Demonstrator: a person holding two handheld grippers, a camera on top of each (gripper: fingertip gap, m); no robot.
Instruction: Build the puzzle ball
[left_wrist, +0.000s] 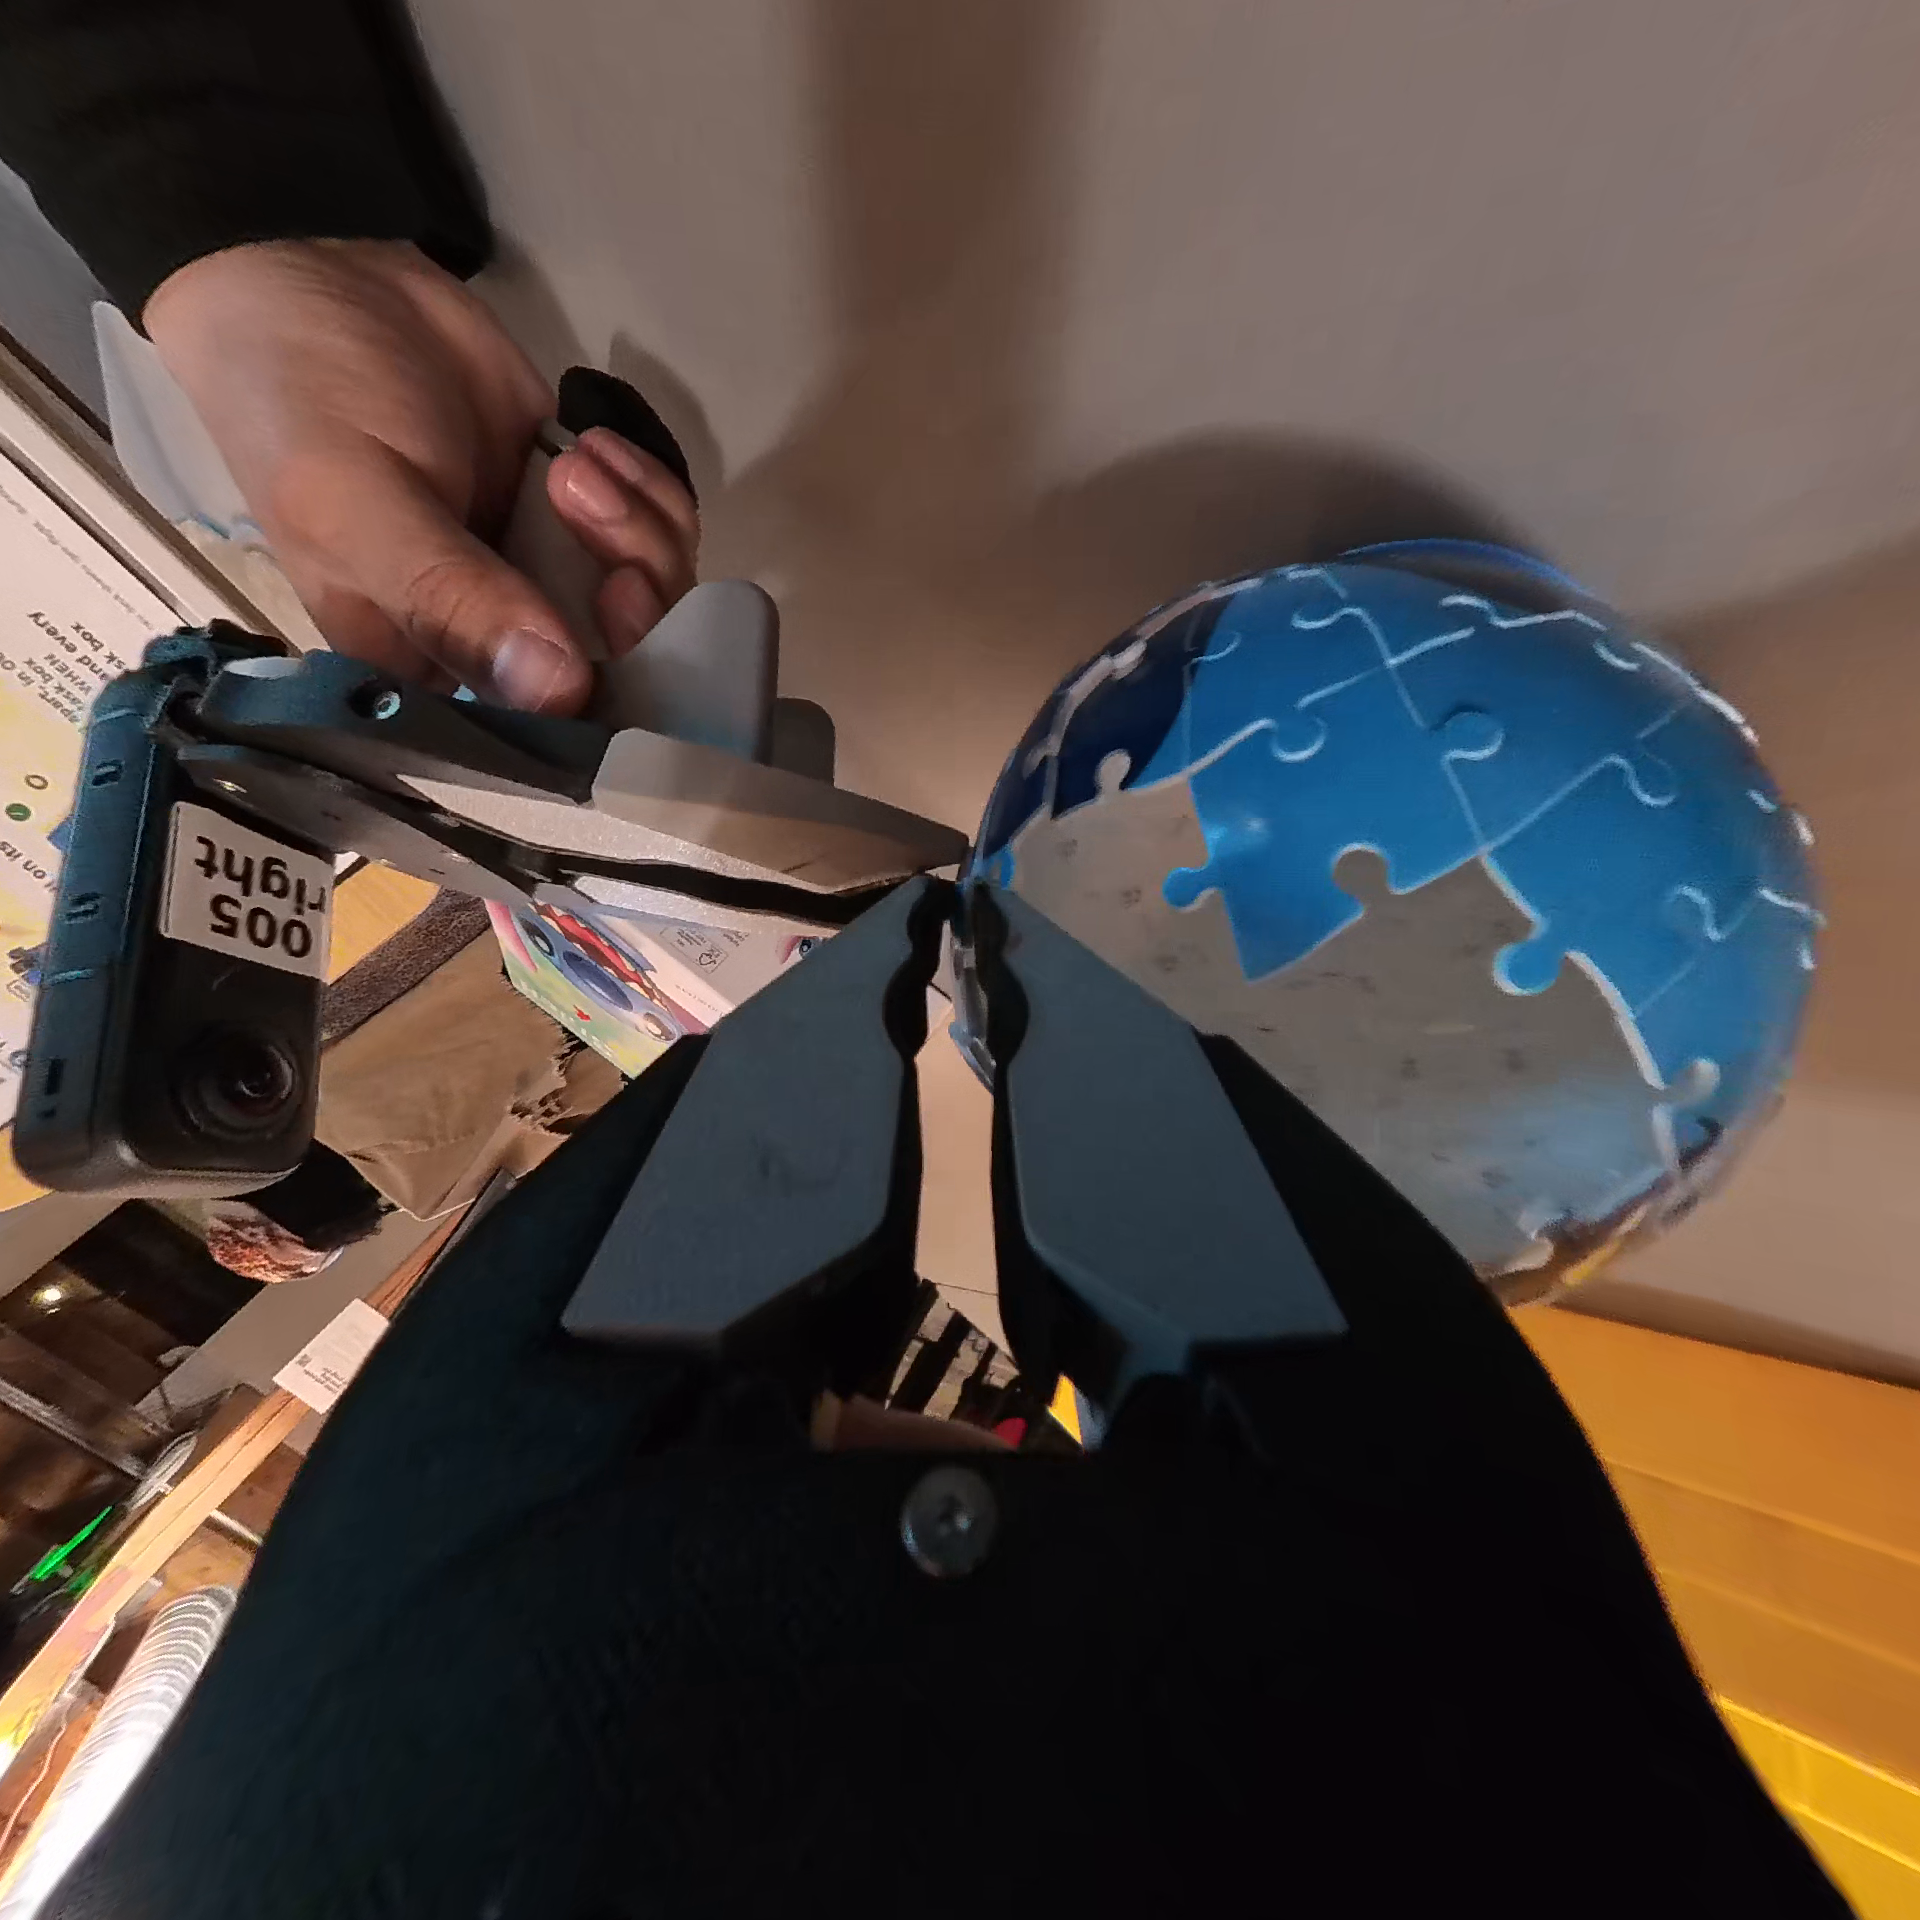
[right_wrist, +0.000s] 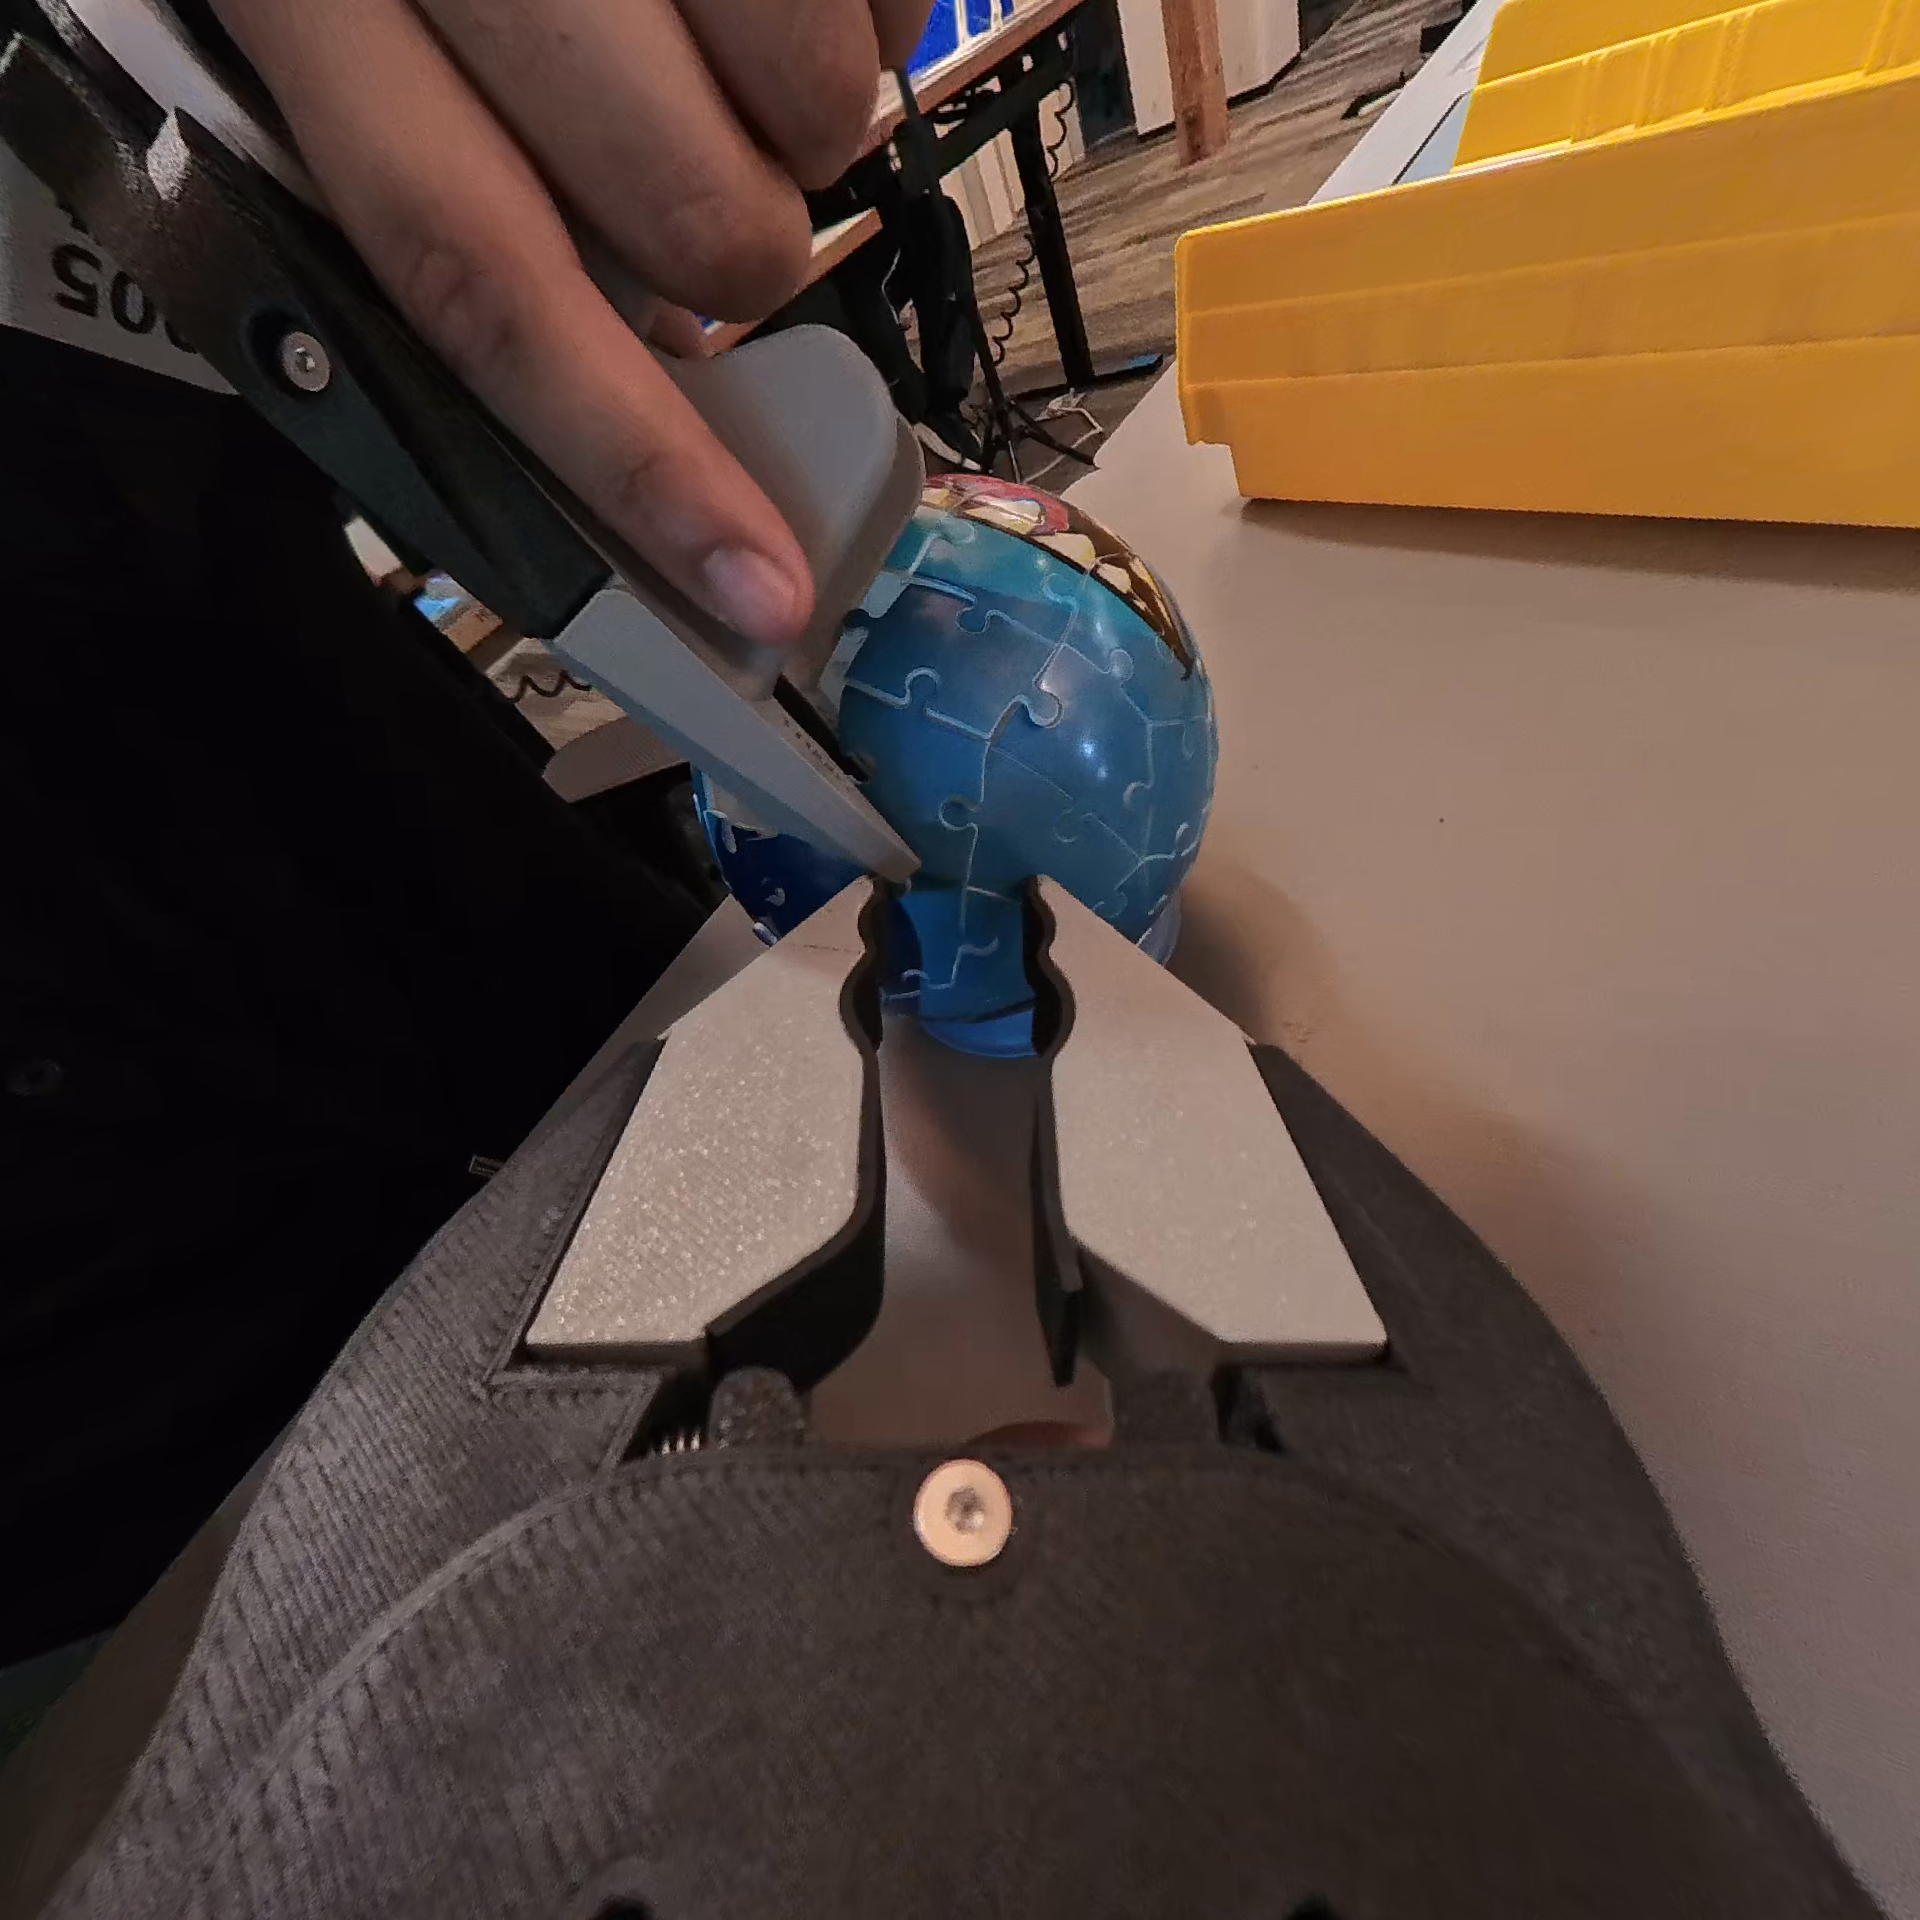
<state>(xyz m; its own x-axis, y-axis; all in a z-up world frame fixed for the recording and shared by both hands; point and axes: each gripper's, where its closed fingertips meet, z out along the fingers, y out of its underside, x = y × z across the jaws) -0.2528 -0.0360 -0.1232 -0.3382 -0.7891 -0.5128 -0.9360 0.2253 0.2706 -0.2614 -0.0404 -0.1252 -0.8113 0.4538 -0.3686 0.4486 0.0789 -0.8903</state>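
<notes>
The puzzle ball (right_wrist: 1060, 748) is blue with a coloured picture on top and rests on a blue stand (right_wrist: 966, 1034) on the table. In the left wrist view the ball (left_wrist: 1507, 831) shows a gap in its shell, with the grey inside (left_wrist: 1351, 1039) exposed. My left gripper (left_wrist: 961, 904) is shut on the shell's edge beside that gap; it also shows in the right wrist view (right_wrist: 894, 868), coming in from the upper left. My right gripper (right_wrist: 956, 904) is partly open with nothing between its fingers, its tips at the ball's lower side. It also shows in the left wrist view (left_wrist: 925, 857).
Yellow bins (right_wrist: 1558, 343) stand at the back right of the beige table (right_wrist: 1558, 831). A colourful box (left_wrist: 613, 977) lies behind the right gripper. A hand (right_wrist: 582, 312) holds the left gripper and a hand (left_wrist: 395, 468) holds the right one. Less than 4 cm separates the two grippers' tips.
</notes>
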